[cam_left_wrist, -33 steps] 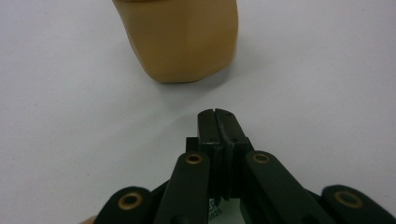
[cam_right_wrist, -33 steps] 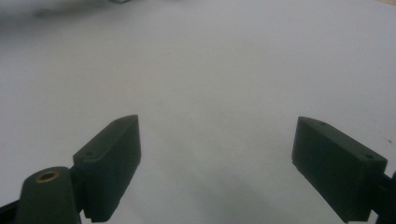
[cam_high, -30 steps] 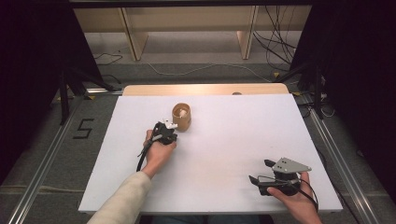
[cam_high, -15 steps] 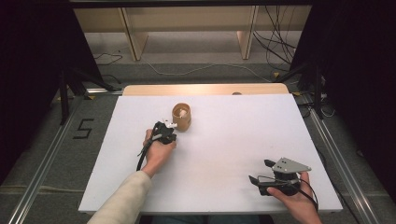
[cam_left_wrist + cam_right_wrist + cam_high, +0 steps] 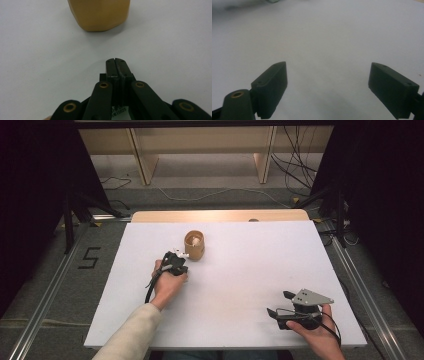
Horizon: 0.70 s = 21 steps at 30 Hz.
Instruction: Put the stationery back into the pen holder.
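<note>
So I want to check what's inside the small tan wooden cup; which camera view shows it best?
The high view: it looks down on the small tan wooden cup, showing the open rim and something pale inside. The left gripper view catches its lower outer wall, beyond the shut left gripper. The right gripper view faces bare white table.

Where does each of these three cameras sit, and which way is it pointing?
High view: above the table's near edge, looking forward and down; both forearms show, left gripper by the wooden cup, right gripper near the front.
Left gripper view: rides that gripper, looking along shut jaws at the cup.
Right gripper view: looks along open jaws across the white table.
High and left views share the cup.
</note>
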Each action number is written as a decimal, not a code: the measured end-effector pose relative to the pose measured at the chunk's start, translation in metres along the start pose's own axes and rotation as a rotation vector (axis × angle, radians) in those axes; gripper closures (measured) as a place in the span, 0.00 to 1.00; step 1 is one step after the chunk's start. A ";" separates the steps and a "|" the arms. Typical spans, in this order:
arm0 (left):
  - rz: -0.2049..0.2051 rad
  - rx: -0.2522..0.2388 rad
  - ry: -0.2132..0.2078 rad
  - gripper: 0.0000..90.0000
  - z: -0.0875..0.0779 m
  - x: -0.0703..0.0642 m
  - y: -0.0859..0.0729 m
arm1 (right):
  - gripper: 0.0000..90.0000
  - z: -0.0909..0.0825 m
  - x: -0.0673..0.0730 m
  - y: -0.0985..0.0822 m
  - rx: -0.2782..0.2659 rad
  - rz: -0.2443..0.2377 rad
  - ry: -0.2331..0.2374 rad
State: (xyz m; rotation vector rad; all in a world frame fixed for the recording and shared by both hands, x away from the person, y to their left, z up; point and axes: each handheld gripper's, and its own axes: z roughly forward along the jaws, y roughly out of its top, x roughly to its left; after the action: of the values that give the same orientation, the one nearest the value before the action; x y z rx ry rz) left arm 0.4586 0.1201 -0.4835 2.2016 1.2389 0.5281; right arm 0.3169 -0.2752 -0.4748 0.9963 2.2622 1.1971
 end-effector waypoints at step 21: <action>0.074 0.108 -0.072 1.00 -0.033 -0.011 -0.026 | 0.18 -0.002 0.000 0.000 0.003 -0.002 -0.001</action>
State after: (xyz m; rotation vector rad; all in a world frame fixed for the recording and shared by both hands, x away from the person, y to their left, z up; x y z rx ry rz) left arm 0.4173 0.1300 -0.4757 2.3427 1.1772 0.4150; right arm 0.3155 -0.2761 -0.4738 0.9953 2.2647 1.1923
